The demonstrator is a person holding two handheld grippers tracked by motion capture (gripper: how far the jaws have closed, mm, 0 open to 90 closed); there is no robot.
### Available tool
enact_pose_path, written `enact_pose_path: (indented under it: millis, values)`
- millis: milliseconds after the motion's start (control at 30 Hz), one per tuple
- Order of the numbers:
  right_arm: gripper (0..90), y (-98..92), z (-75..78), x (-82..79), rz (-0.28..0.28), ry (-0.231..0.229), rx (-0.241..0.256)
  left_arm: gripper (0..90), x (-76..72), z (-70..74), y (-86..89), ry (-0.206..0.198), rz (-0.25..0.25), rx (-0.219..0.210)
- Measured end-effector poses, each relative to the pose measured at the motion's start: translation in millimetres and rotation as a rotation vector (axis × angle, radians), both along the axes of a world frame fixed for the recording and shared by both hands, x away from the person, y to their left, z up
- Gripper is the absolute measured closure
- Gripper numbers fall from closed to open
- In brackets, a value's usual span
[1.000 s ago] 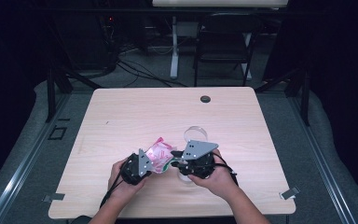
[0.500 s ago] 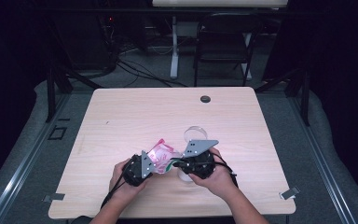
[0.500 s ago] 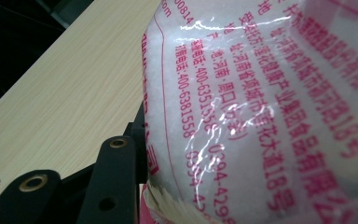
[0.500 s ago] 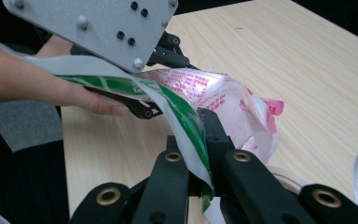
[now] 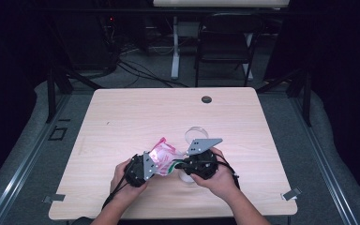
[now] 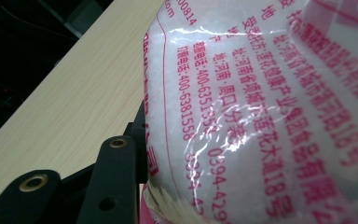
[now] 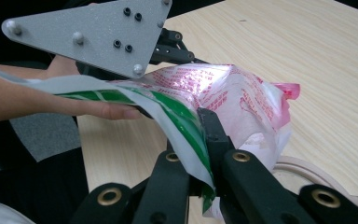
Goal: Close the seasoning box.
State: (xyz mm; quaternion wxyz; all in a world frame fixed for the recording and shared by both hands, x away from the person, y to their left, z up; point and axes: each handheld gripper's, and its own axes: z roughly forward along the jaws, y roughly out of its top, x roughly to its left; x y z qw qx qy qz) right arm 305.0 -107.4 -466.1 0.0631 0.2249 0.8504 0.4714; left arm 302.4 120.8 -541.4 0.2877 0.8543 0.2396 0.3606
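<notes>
The plastic pouch [image 5: 163, 154], printed in pink-red characters and filled with white granules, hangs between the two grippers above the near middle of the wooden table [image 5: 136, 117], clear of the surface as far as the high view shows

The left gripper [image 5: 146, 165] grips the pouch from the person's left. In the left gripper view the film presses against one black jaw and a serrated edge of the pouch [image 6: 261, 107] sits low at that jaw; the second jaw is hidden behind the film, so the width of the gap cannot be read

The right gripper [image 7: 204, 154] has its jaws pinched together on a green-and-white strip [image 7: 168, 109] at the pouch edge. That strip runs from the jaws toward the left gripper's grey plate [image 7: 91, 30]

The pouch's long axis runs roughly left to right between the hands, tilted up and away from the person. Both hands are equally near; any tearing or opening move would turn on the two grip points pulling apart along that axis

A clear round lid or dish [image 5: 196, 135] lies on the table just beyond the right gripper [image 5: 187, 164]
</notes>
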Motion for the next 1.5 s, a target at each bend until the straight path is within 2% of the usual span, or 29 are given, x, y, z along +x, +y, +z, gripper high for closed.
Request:
enact_pose_path:
  millis: [200, 300, 500, 600, 933, 967, 1067, 1100, 1133, 1200, 1367, 1500]
  values:
    - [90.0, -2.2, 0.8, -0.6, 0.019, 0.019, -0.003, 60.5, -0.7, 3.9, -3.5, -0.032, -0.007, 0.038]
    - [90.0, -3.5, 1.5, -0.4, 0.035, 0.031, -0.005, 60.5, -1.0, 6.5, -4.8, -0.033, -0.008, 0.055]
    - [90.0, -5.6, 3.0, 0.6, 0.058, 0.051, 0.021, 60.5, 1.1, 13.8, -8.0, -0.073, -0.015, 0.08]
    - [90.0, -7.8, 4.2, 1.1, 0.053, 0.054, 0.028, 60.5, 2.3, 16.8, -10.2, -0.077, -0.018, 0.097]
    - [90.0, -17.0, 4.2, 6.3, 0.037, 0.069, 0.061, 60.6, 6.8, 27.2, -18.2, -0.165, -0.024, 0.176]
    - [90.0, -17.8, 3.9, 6.7, 0.032, 0.069, 0.064, 60.6, 7.2, 29.0, -18.7, -0.176, -0.026, 0.2]
    - [90.0, -19.9, 3.3, 8.1, 0.028, 0.071, 0.063, 60.6, 8.3, 31.4, -20.5, -0.195, -0.025, 0.229]
    - [90.0, -20.7, 3.1, 8.7, 0.026, 0.07, 0.061, 60.7, 8.7, 31.4, -21.3, -0.197, -0.024, 0.231]
    - [90.0, -21.3, 2.9, 9.2, 0.026, 0.072, 0.056, 60.7, 9.0, 33.1, -21.4, -0.196, -0.025, 0.262]
    - [90.0, -21.9, 1.7, 10.1, 0.018, 0.075, 0.062, 60.7, 9.7, 33.3, -22.3, -0.202, -0.028, 0.275]
    - [90.0, -23.3, -0.1, 12.4, 0.011, 0.076, 0.06, 60.7, 11.6, 32.9, -23.9, -0.203, -0.025, 0.287]
    - [90.0, -24.0, -0.7, 13.4, 0.009, 0.07, 0.046, 60.7, 12.9, 33.0, -24.7, -0.219, -0.029, 0.303]
